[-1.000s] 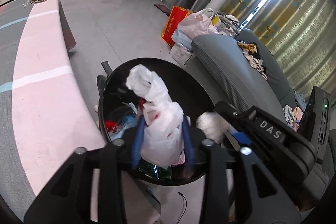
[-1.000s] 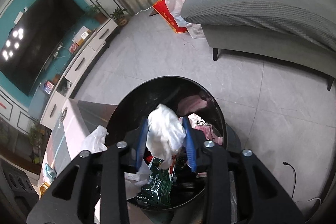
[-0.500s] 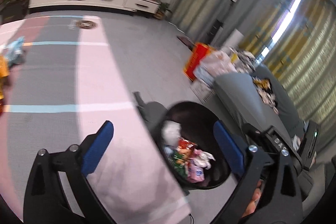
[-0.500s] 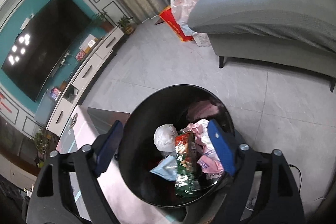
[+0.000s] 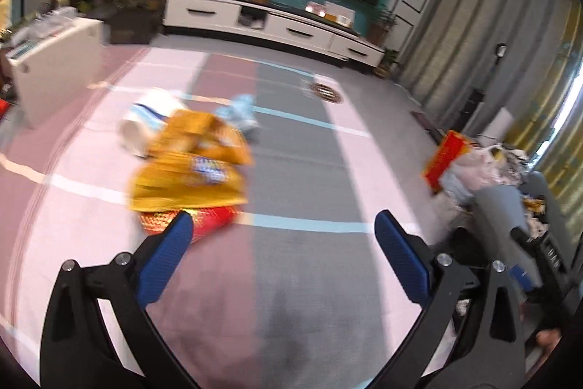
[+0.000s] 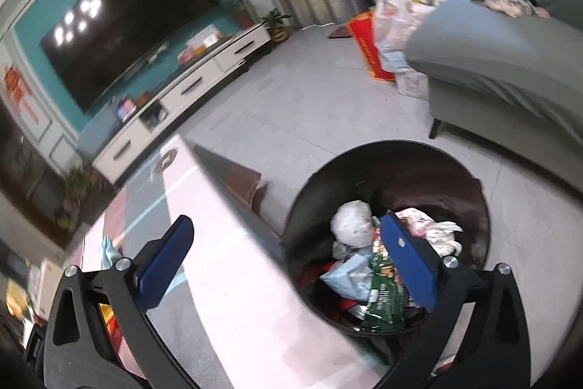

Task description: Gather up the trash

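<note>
While both tongs stand spread and empty, their jaws having just opened, the left tongs (image 5: 282, 243) look across the striped worktop (image 5: 309, 298) at the remaining trash: a yellow snack bag (image 5: 189, 170) lying on a red packet (image 5: 204, 223), with a white paper cup (image 5: 145, 126) and a crumpled blue wrapper (image 5: 238, 112) just beyond the yellow bag. The yellow bag looks like the best next pick; I would straddle its near edge and pinch one crinkled fold. The right tongs (image 6: 288, 246) hang by the black bin (image 6: 473, 199), beside the worktop's edge, which already holds wrappers.
</note>
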